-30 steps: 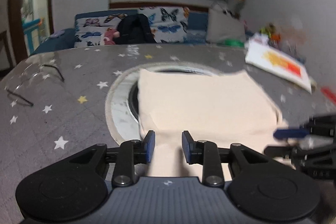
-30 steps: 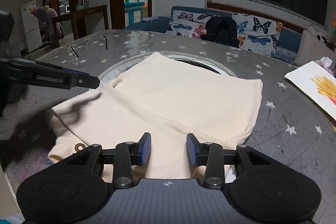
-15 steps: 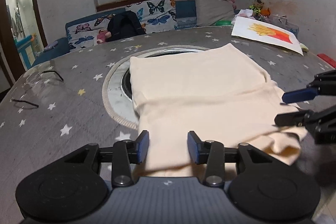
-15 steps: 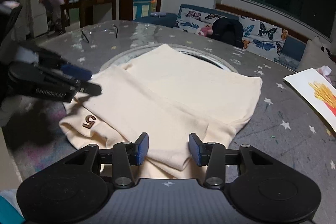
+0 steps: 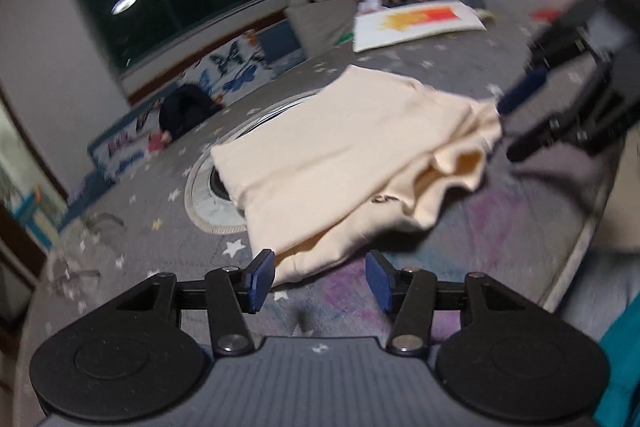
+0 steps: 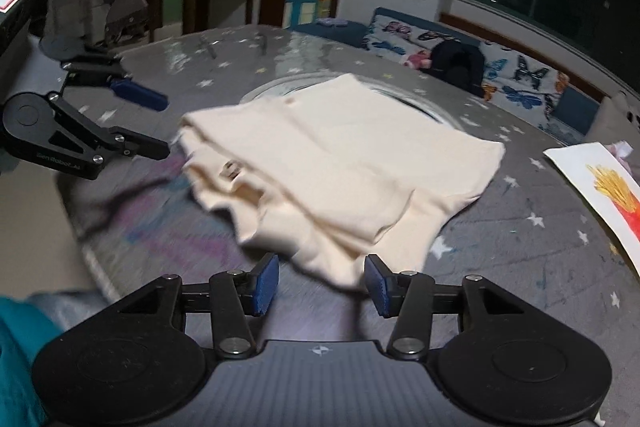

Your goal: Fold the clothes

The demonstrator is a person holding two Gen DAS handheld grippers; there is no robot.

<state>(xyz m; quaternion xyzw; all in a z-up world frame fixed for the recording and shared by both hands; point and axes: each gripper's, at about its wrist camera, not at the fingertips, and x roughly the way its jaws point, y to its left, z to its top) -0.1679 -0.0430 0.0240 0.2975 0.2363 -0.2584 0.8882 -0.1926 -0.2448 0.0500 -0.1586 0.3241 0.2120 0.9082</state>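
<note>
Cream folded garment [image 6: 344, 163] on star-print tablecloth [image 6: 540, 251], small unreadable brown mark

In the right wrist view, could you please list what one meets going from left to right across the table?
Left gripper → cream folded garment → fries drawing on white paper.

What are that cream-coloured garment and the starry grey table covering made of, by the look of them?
The cream garment looks like a soft matte knit, perhaps cotton: it lies in limp, rounded folds with no shine. The grey star-printed table cover seems a smooth, wipeable sheet, possibly vinyl: its far side reflects the room light. Motion blur leaves both uncertain.
</note>
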